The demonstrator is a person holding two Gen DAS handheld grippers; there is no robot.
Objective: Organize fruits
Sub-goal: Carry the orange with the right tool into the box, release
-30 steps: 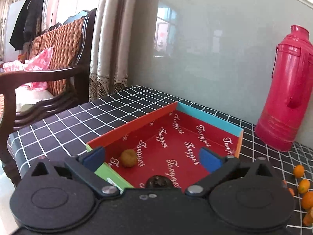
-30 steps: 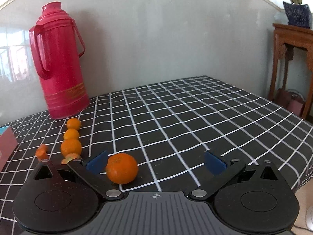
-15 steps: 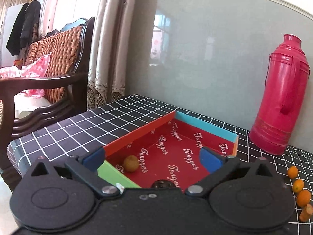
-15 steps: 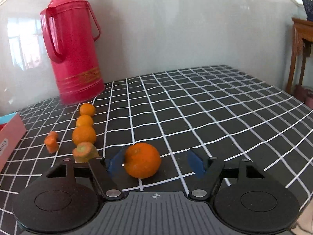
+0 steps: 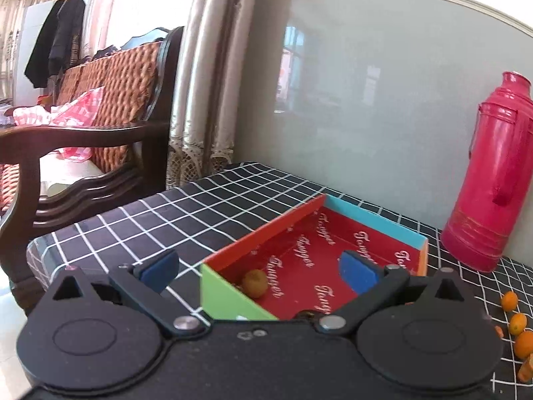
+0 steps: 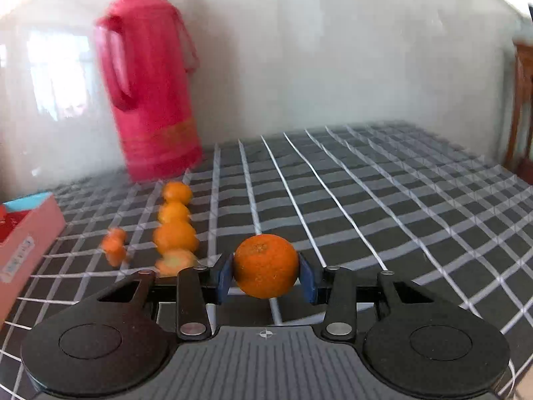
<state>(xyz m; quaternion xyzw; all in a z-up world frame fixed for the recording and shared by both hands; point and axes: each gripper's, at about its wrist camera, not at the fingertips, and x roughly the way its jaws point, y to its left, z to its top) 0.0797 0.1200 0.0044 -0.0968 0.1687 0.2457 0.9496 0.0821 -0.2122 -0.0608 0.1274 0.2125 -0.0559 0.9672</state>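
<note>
Fingers of the right gripper (image 6: 265, 278) are closing on the mandarin (image 6: 265, 266), both pads touching; squeezing gently is advisable. Left gripper (image 5: 258, 271) is hanging wide, holding nothing.

The right tongs (image 6: 266, 278) point slightly downward over the counter (image 6: 383, 200), their jaws closing with both blue pads against the sides of an orange (image 6: 265, 265). The left tongs (image 5: 258, 271) also tilt slightly downward near the counter's left edge, jaws spread wide with nothing gripped, one blue pad (image 5: 158, 270) over the cloth, the other over a red box (image 5: 309, 253).
</note>
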